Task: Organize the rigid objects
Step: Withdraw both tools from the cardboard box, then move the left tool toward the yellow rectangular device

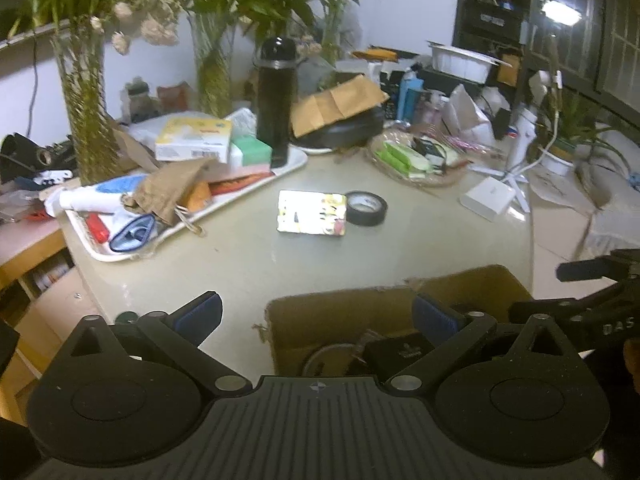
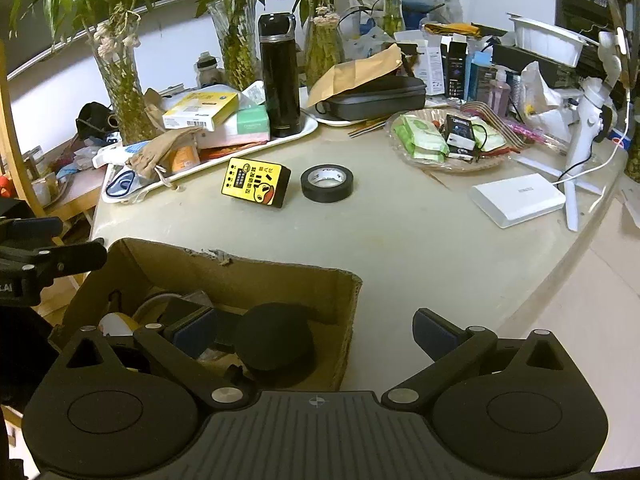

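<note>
A yellow-topped black box [image 2: 256, 181] [image 1: 312, 213] lies on the pale table, with a roll of black tape [image 2: 327, 183] [image 1: 366, 208] just right of it. At the near edge stands an open cardboard box [image 2: 280, 276] [image 1: 360, 304] holding a round black object [image 2: 276, 340], a black case [image 1: 400, 350] and a few other items. My left gripper [image 1: 318, 314] is open and empty over the box's near left corner. My right gripper [image 2: 316, 334] is also open and empty, its left finger inside the box and its right finger over the table.
A white tray [image 2: 308, 130] at the back left holds a tall black flask [image 2: 280, 76], small cartons and a cloth pouch. Glass vases with plants line the back. A wicker plate of packets [image 2: 448, 140] and a white box [image 2: 518, 199] sit on the right.
</note>
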Motion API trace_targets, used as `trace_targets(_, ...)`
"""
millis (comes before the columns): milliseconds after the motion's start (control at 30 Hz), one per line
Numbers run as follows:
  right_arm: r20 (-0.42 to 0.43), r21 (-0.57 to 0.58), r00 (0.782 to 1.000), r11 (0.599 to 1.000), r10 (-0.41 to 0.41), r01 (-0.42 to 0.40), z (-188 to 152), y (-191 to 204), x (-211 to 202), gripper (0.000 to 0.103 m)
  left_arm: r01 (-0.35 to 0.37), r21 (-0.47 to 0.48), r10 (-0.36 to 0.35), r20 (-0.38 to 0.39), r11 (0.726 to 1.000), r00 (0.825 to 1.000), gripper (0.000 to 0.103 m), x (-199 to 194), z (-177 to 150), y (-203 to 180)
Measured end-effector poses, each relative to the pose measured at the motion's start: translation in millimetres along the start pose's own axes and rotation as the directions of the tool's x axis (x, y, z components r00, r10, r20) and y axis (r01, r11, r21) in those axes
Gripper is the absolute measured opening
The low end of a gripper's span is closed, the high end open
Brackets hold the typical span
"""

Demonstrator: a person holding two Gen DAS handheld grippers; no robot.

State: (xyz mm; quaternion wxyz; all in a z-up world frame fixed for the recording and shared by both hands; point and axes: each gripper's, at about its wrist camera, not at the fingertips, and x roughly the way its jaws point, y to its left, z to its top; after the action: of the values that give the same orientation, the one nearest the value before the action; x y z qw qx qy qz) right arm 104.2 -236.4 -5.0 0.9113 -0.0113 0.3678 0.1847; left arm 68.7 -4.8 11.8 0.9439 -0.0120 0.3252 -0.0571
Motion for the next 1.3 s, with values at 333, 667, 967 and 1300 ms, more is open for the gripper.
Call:
trace_targets(333, 0.018, -0.066, 1.000, 0.998, -0.007, 0.009, 9, 5, 9, 0.103, 0.049, 0.019, -0.049, -0.006, 0.999, 0.999, 0.103, 1, 9, 4)
trace_targets(667, 0.029, -0.053, 0.999, 0.998, -0.022, 0.024, 21, -2, 21, 0.103, 0.076, 0.038, -0.076, 0.007, 0.996, 0.997, 0.103, 13, 21, 6)
trace_targets(967, 0.038, -0.064, 0.999, 0.997, -0.034, 0.037, 29, -5, 30, 0.103, 0.068, 0.040, -0.069, 0.021, 0.997, 0.997, 0.103, 32, 32, 11)
trace_targets(1300, 0.049, -0.045, 0.998, 0.999, -0.026, 0.028, 40, -15, 38, 0.103, 0.059, 0.041, -0.060, 0.022, 0.997, 0.998, 0.103, 54, 40, 14)
